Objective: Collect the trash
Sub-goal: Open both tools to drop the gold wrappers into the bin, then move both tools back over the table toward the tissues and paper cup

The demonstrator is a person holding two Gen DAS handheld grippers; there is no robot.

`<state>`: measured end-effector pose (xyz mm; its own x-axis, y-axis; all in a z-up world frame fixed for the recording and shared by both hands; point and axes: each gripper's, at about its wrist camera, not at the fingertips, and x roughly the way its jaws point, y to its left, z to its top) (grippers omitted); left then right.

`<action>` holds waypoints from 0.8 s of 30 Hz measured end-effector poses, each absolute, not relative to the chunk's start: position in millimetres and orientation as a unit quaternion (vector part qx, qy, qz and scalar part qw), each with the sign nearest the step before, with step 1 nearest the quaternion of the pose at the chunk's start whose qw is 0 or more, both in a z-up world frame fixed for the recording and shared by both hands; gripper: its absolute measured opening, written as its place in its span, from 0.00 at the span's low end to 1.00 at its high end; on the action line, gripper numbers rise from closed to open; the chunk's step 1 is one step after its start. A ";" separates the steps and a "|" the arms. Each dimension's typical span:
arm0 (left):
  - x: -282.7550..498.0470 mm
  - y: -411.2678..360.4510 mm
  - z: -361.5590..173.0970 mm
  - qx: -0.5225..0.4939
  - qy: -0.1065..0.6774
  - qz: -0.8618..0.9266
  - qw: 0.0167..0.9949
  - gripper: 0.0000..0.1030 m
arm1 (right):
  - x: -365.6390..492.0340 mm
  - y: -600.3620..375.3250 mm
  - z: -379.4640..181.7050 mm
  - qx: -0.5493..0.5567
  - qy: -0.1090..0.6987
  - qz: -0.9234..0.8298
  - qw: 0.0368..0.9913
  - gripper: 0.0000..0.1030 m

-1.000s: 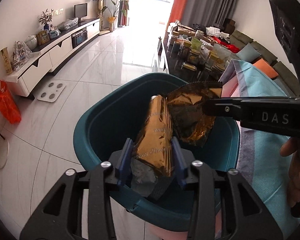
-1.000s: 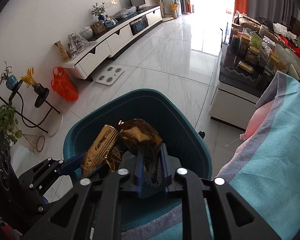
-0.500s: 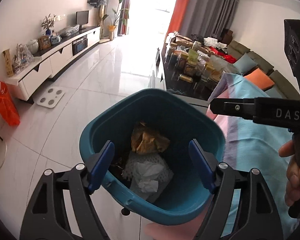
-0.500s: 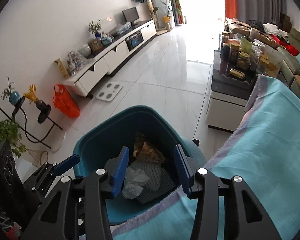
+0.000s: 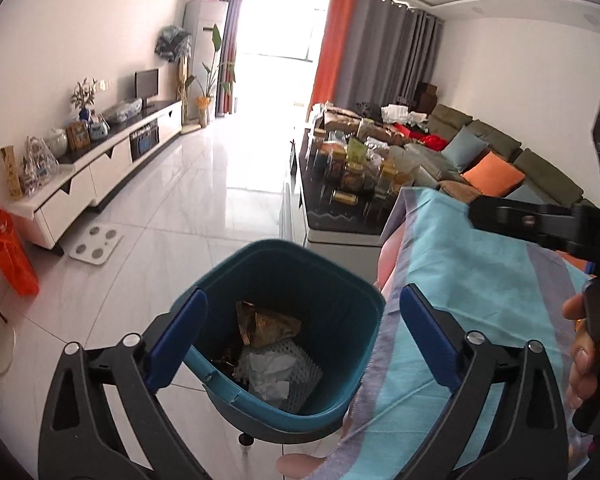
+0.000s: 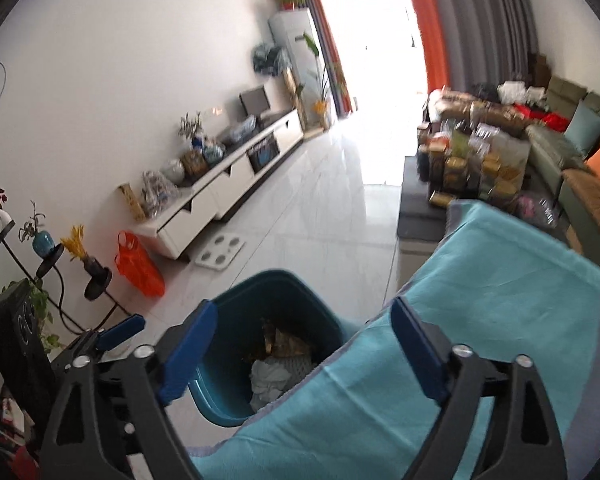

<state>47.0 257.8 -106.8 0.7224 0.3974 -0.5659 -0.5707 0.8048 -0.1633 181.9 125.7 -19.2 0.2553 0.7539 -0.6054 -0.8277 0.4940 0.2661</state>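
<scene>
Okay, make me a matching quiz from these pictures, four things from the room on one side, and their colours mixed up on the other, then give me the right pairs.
Things:
1. trash bin
2. plastic bag by the TV cabinet
3. crumpled wrapper in the bin
4. bathroom scale on the floor

Colours:
A. white
B. gold-brown
C. teal
D. orange

Pairs: 1-C, 2-D, 3-B, 4-A
</scene>
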 end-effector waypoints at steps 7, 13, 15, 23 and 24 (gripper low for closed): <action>33.0 236.2 -71.6 -0.151 0.240 0.256 0.924 0.95 | 174.1 73.0 6.6 -0.029 0.298 0.497 0.814 0.93; 36.6 204.4 -46.1 -0.128 0.228 0.230 0.938 0.95 | 166.3 28.5 15.2 -0.013 0.276 0.485 0.830 0.93; 38.7 194.2 -38.6 -0.119 0.220 0.222 0.943 0.95 | 163.8 11.9 17.2 -0.006 0.266 0.478 0.837 0.93; 41.7 144.0 -8.5 -0.073 0.173 0.201 0.961 0.95 | 151.4 -48.8 15.4 0.012 0.233 0.431 0.872 0.94; 42.4 136.5 -6.2 -0.068 0.169 0.195 0.964 0.95 | 149.9 -56.5 13.7 0.014 0.229 0.427 0.874 0.94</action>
<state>42.4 136.5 -6.2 0.8666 0.3535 -0.3522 -0.3997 0.9143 -0.0659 149.9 -56.5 13.7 0.5294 0.7538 -0.3891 -0.7409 0.6343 0.2206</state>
